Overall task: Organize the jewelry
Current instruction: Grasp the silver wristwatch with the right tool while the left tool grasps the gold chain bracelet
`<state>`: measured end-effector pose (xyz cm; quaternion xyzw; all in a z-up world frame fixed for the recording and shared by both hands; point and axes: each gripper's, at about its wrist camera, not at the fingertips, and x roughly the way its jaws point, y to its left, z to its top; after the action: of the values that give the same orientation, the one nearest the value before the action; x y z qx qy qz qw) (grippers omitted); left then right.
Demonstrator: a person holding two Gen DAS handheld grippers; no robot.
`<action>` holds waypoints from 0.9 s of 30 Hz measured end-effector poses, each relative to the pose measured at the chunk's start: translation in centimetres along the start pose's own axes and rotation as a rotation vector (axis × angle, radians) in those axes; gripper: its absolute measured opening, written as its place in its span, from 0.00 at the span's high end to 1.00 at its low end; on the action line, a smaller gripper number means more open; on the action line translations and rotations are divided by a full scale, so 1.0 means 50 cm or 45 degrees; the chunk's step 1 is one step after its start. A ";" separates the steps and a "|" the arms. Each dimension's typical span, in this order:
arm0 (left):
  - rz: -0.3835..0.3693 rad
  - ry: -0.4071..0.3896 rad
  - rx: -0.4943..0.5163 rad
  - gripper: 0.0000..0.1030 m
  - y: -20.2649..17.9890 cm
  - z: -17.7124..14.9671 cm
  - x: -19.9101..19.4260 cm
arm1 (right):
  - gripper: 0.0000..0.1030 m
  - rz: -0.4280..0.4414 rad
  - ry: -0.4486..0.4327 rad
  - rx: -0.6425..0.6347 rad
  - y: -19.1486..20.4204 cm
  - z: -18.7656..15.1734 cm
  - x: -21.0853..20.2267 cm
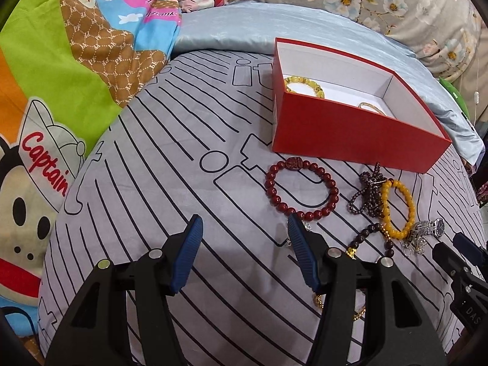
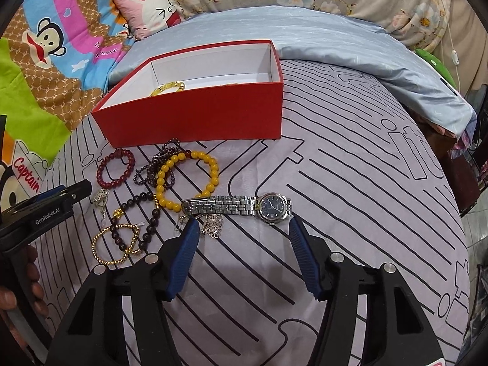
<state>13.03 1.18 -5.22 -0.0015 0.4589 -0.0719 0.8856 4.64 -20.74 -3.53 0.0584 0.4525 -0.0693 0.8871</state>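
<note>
A red box (image 1: 350,135) (image 2: 195,116) with a white inside stands on the bed and holds a yellow bead bracelet (image 1: 302,85) (image 2: 167,88) and a thin gold bangle (image 1: 370,106). In front of it lie a dark red bead bracelet (image 1: 302,189) (image 2: 114,167), a purple bead strand (image 1: 369,192) (image 2: 158,164), a yellow bead bracelet (image 1: 399,207) (image 2: 186,180), a dark bead bracelet (image 2: 134,222), a gold bead bracelet (image 2: 116,244) and a silver watch (image 2: 244,206) (image 1: 427,228). My left gripper (image 1: 245,228) is open and empty, just short of the red bracelet. My right gripper (image 2: 242,231) is open, its jaws either side of the watch.
The grey sheet with black lines (image 1: 183,183) (image 2: 350,198) covers the bed. A blue quilt (image 1: 228,27) (image 2: 335,30), a cartoon blanket (image 1: 61,76) and a pink pillow (image 2: 146,9) lie behind the box. The bed edge drops off at the right (image 2: 463,213).
</note>
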 end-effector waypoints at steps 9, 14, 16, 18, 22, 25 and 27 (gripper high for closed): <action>-0.007 0.009 -0.002 0.47 0.003 -0.006 0.002 | 0.44 -0.011 -0.027 0.023 -0.021 0.029 0.014; -0.011 0.014 -0.011 0.47 0.005 -0.011 0.001 | 0.44 0.067 -0.025 0.038 -0.041 0.053 0.031; -0.013 0.018 -0.007 0.47 0.004 -0.014 0.000 | 0.45 0.068 -0.020 0.015 -0.035 0.057 0.039; -0.015 0.019 -0.004 0.47 0.003 -0.016 -0.002 | 0.52 0.076 0.009 -0.002 -0.030 0.056 0.052; -0.016 0.022 -0.002 0.47 0.004 -0.021 -0.005 | 0.64 0.087 0.055 0.012 -0.036 0.040 0.061; -0.017 0.027 0.000 0.47 0.009 -0.028 -0.007 | 0.67 0.099 0.069 0.031 -0.043 0.022 0.048; -0.018 0.029 -0.001 0.47 0.010 -0.033 -0.008 | 0.67 0.081 0.075 0.014 -0.040 0.006 0.038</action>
<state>11.51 1.83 -5.88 -0.0043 0.4691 -0.0778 0.8797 5.63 -22.90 -4.98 0.0797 0.4759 -0.0416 0.8749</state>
